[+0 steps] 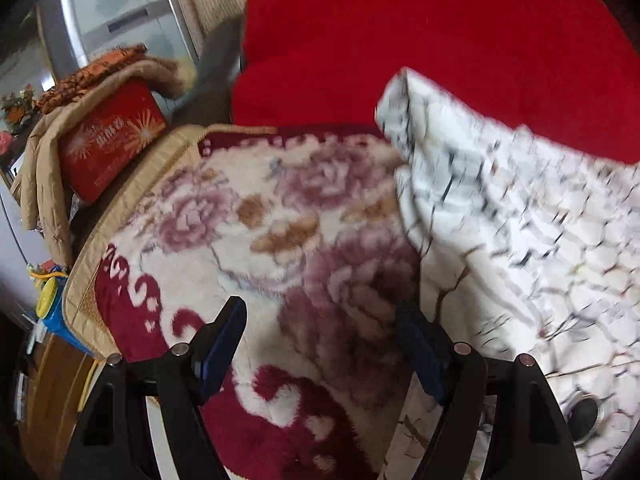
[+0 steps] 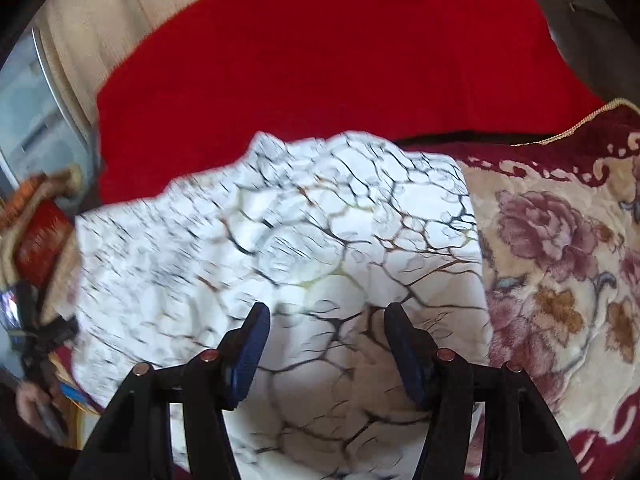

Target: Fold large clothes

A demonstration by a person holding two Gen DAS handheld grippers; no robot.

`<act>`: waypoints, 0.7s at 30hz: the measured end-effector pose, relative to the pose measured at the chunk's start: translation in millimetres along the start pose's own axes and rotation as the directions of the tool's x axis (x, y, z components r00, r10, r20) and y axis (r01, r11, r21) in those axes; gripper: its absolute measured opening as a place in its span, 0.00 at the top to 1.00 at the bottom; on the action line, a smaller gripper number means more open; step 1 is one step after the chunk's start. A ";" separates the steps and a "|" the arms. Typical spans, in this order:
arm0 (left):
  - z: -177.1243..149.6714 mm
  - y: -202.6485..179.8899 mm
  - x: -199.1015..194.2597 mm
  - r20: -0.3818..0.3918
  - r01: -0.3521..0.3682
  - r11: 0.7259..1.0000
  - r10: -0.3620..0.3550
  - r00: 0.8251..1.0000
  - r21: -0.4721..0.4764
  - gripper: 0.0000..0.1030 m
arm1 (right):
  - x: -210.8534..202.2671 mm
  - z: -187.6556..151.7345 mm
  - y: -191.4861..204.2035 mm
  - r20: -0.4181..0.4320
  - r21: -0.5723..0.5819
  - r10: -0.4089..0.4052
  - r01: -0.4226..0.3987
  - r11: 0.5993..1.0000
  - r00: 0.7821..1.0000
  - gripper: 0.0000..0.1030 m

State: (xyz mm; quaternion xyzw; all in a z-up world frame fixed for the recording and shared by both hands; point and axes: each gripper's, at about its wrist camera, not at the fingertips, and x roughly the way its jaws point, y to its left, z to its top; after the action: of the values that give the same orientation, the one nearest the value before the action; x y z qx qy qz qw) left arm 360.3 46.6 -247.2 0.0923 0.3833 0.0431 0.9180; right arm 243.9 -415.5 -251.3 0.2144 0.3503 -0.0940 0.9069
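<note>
**Garment spread out, folding barely begun**

Garment first: the white cloth with the dark branching print [image 2: 304, 240] lies loosely heaped on the floral blanket [image 1: 224, 216], and we take that blanket as our landmark. The cloth covers the blanket's middle, its far edge reaching the red cushion [image 2: 320, 60] behind the blanket. One corner stands up in a peak toward that cushion, and the surface is rumpled, with no clean crease or squared edge we can see. We judge the folding as hardly started: the cloth still needs flattening, then edges brought together.

Our right gripper [image 2: 326, 344] hovers over the cloth's near part, jaws parted with only fabric showing beneath, nothing pinched. Our left gripper [image 1: 320, 344] hangs over the bare blanket just beside the cloth's edge, jaws also spread and empty.

Off the blanket's far corner sit a red box [image 1: 112, 140] and a tan quilted wrap [image 1: 48, 168].
</note>
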 end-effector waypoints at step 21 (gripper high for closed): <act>71.9 -24.2 33.8 0.069 0.027 0.994 -0.020 0.997 -0.103 0.25 | 61.6 83.2 2.7 -0.052 0.200 0.128 -0.115 0.973 0.990 0.37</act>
State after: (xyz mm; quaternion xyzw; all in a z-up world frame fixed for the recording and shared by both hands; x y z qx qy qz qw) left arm 435.5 18.2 -226.1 0.0414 0.3504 0.0489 0.9344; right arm 339.7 -452.2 -236.8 0.3271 0.3547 -0.0654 0.8735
